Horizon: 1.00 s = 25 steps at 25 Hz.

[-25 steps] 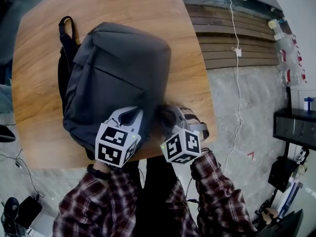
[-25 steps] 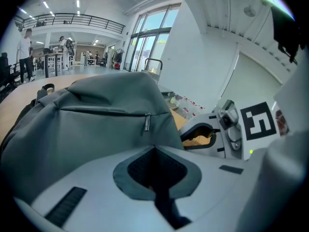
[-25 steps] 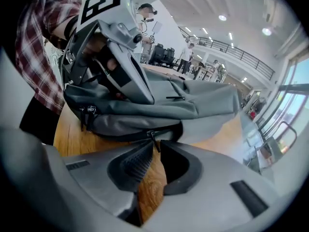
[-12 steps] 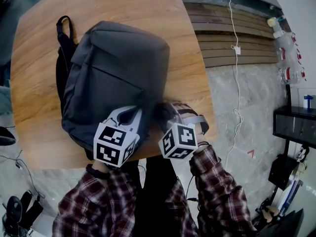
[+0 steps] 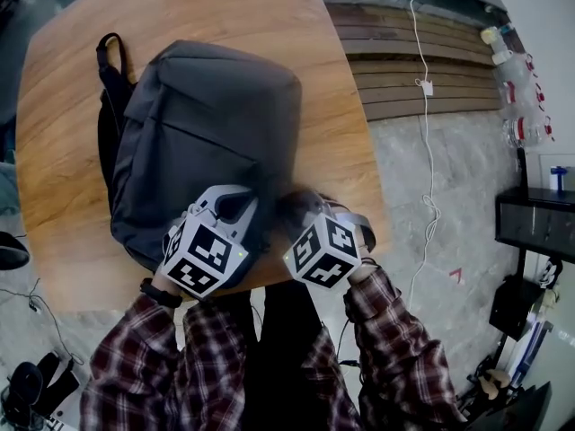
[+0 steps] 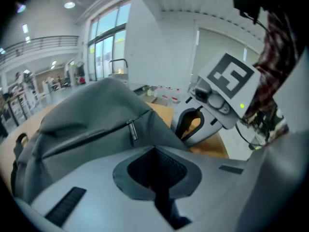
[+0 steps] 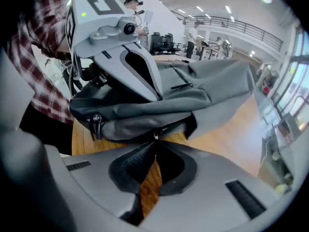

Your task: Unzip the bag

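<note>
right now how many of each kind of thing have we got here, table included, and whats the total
backpack: 1
claws: 2 (left claw, right claw)
table: 1
total: 4

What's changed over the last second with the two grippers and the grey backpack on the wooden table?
Very little. The right gripper rolled, its marker cube turning, and edged slightly forward; the left gripper tilted leftward. No new grasp or release shows: right is shut on the small metal zipper pull, left on backpack fabric. The grey fabric backpack stayed flat on the wooden table.
</note>
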Available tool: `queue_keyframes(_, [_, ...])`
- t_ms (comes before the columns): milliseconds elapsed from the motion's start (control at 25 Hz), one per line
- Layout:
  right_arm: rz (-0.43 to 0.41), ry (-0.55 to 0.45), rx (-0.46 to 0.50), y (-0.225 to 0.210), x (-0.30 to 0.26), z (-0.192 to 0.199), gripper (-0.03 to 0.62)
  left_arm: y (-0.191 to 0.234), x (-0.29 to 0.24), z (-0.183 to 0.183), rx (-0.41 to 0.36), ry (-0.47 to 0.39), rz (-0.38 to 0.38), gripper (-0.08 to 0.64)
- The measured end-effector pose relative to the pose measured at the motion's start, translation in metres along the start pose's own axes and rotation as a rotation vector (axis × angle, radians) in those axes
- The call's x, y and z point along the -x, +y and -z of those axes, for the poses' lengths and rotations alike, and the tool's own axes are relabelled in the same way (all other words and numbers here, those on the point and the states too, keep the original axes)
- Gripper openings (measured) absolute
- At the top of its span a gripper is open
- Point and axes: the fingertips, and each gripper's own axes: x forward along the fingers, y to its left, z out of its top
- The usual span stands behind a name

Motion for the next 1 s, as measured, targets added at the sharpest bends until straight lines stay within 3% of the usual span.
queue_keyframes(120, [-0.004,0.000,-0.114,0.007,0.006,0.009,0.020,-0.006,-0.008,-0.006,-0.122,0.007,0.083,0.008])
queue_keyframes(280, [0.001,-0.002,-0.240,0.016,0.017,0.023,0.020,-0.004,-0.021,-0.021,-0.072,-0.018,0.119,0.008])
queue_keyframes(600, [0.026,-0.049,-0.523,0.038,0.029,0.041,0.017,0.009,-0.050,-0.055,0.022,-0.054,0.080,0.008])
queue_keyframes(840, [-0.018,-0.115,-0.523,0.087,0.024,0.014,0.012,0.036,-0.069,-0.076,0.111,-0.079,-0.003,0.008])
queue_keyframes(1000, [0.048,-0.127,-0.516,0.075,0.029,0.017,0.011,0.044,-0.065,-0.074,0.060,-0.080,-0.040,0.008])
